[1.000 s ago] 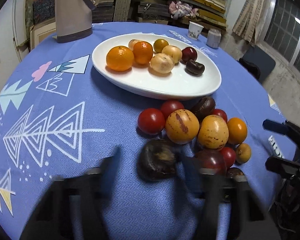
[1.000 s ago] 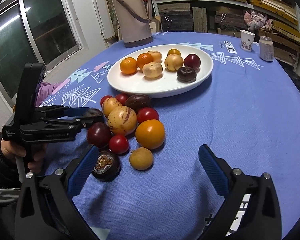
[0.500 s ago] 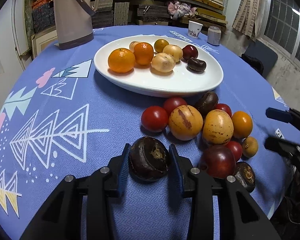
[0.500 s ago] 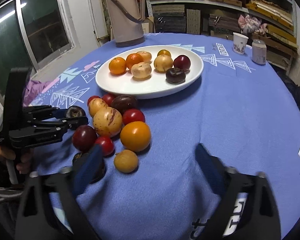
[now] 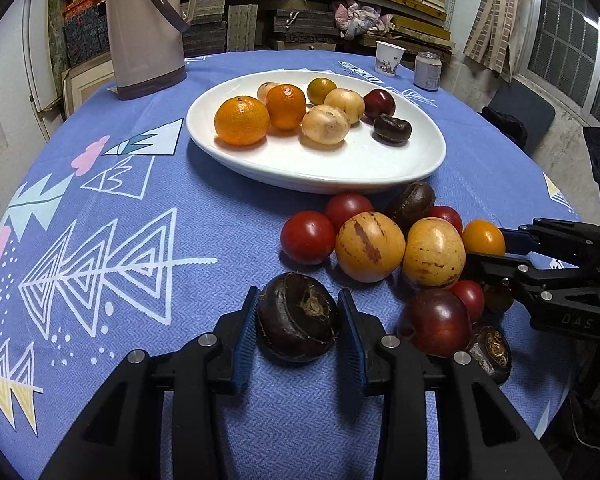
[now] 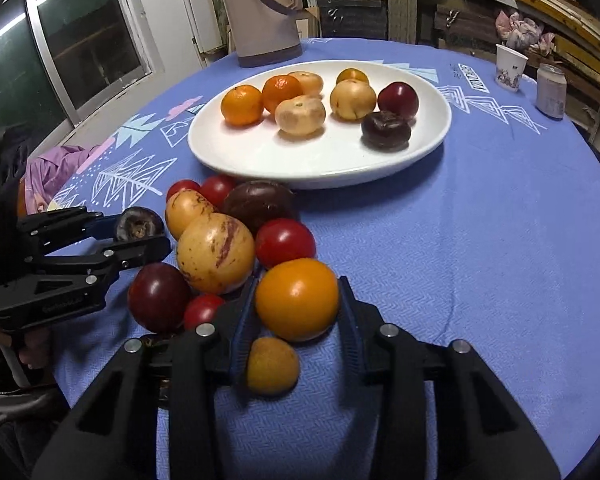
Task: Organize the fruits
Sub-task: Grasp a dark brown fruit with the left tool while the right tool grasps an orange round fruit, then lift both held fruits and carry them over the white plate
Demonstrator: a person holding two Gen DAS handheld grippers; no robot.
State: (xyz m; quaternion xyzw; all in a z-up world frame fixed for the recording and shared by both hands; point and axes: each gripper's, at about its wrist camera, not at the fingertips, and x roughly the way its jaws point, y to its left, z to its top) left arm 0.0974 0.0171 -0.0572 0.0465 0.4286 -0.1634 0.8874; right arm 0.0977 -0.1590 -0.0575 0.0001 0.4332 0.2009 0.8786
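Observation:
In the left wrist view my left gripper (image 5: 298, 320) is shut on a dark brown round fruit (image 5: 298, 328) that sits on the blue cloth in front of the fruit pile. From the right wrist view, that same left gripper (image 6: 140, 232) holds the dark fruit (image 6: 136, 226) at the left. My right gripper (image 6: 298, 312) is closing its jaws on an orange round fruit (image 6: 296, 300) at the near edge of the pile, and both pads touch it. The white oval plate (image 6: 320, 176) behind the pile holds several fruits.
The loose pile holds red tomatoes (image 5: 308, 236), two yellow streaked fruits (image 5: 370, 246), dark plums (image 5: 436, 324) and a small yellow fruit (image 6: 272, 366) under my right gripper. A beige thermos (image 5: 144, 28), a paper cup (image 5: 388, 58) and a can (image 5: 428, 70) stand at the back.
My right gripper has moved forward into the pile, and its wide jaws have come together on the orange fruit. The left gripper has stayed put on the dark fruit.

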